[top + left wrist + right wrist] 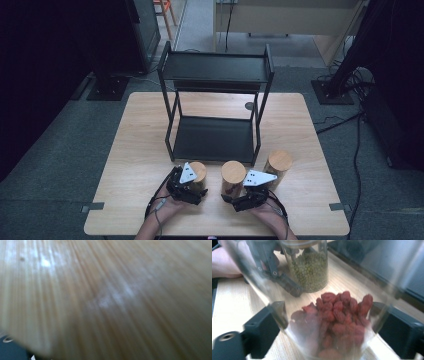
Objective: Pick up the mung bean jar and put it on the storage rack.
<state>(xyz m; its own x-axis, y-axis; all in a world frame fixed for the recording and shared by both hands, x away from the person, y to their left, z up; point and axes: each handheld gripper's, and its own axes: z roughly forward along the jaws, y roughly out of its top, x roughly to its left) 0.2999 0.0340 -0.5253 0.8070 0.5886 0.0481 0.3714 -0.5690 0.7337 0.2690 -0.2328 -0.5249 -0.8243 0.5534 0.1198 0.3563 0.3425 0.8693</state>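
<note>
Worktop (140,150): pale wood, square, standing on grey carpet; cables trail on the floor at its right.
Shelf rack (215,107): black metal, two tiers, upright at the middle of the worktop toward the far side; both tiers bare.
Jars: three clear cylinders with round wooden lids, in a row along the near side, just in front of the rack.
Left jar (198,172): holds small green beans, as the right gripper view shows (310,272); the left gripper stands against it.
Middle jar (233,176): holds wrinkled red dried fruit (332,320); tilted in the right gripper view, with its clear wall between the right gripper's fingers.
Right jar (278,165): stands apart, just beyond the right gripper; contents cannot be told.
Left gripper (192,190): held in the person's left hand, close against the left jar; whether its fingers are spread or pinching cannot be told. Its own view is a blurred wooden surface very near the lens.
Right gripper (236,196): held in the right hand; fingers (265,327) set on either side of the middle jar and pinching its glass wall.
Hands: both come in from the near edge of the worktop.
</note>
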